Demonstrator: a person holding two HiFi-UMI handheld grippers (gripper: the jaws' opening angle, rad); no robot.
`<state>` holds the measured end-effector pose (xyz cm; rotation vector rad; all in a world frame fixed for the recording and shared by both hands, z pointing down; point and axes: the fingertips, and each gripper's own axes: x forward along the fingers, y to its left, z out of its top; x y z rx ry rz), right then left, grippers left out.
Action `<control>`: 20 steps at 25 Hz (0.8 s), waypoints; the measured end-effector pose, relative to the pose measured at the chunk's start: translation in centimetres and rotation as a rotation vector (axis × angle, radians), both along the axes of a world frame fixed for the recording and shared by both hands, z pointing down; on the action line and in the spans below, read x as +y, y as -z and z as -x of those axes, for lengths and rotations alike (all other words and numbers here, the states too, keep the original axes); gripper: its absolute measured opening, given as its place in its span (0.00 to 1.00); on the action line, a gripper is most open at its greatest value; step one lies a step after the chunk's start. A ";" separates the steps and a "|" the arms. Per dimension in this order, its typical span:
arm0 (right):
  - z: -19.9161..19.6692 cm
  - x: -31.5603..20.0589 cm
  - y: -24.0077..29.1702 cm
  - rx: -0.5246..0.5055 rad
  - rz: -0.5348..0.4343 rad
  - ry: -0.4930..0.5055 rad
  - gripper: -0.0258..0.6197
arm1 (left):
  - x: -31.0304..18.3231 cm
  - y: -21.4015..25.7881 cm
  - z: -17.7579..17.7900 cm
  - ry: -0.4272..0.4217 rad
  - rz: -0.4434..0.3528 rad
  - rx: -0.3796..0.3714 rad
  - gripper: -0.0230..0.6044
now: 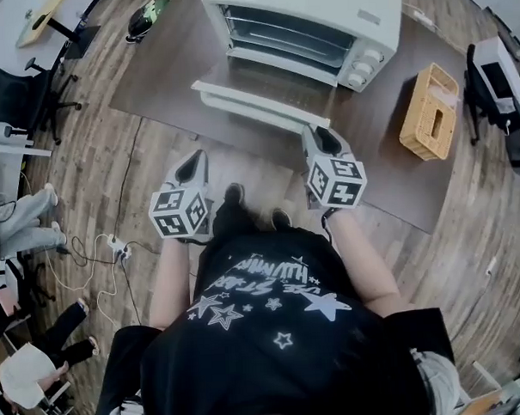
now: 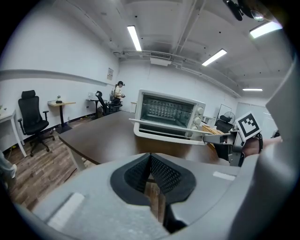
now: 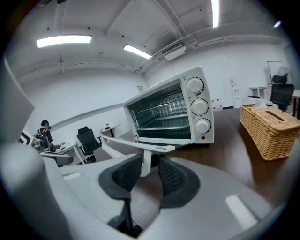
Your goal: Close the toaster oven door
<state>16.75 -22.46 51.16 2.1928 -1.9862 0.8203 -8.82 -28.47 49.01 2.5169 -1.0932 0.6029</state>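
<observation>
Both angled down, left claw (image 1: 193,160), right claw (image 1: 318,134)

Open-plan office or lab room. Far to the left of my left fingers (image 2: 164,174) a black swivel chair (image 2: 33,119) stands on a wood-plank floor (image 2: 42,164), with a small standing desk (image 2: 61,104) behind it. A person (image 2: 119,90) sits by the back wall, well beyond those fingers. Above them, long strip lights (image 2: 134,38) and exposed ducting (image 2: 159,57) cross a white ceiling (image 2: 93,18). Left of my right fingers (image 3: 174,176) I see another office chair (image 3: 89,140). A power strip (image 1: 117,246) with loose cables lies on the floor.
</observation>
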 end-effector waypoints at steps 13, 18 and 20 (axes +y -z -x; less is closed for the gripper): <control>-1.9 -1.1 4.4 0.084 -0.064 -0.236 0.19 | -8.5 1.0 -1.9 -0.196 -0.003 0.042 0.05; -2.9 -1.6 5.9 0.107 -0.085 -0.286 0.19 | -10.3 1.5 -2.9 -0.246 -0.010 0.059 0.05; -3.3 -1.9 6.5 0.113 -0.103 -0.306 0.19 | -11.0 1.6 -3.3 -0.259 -0.012 0.067 0.05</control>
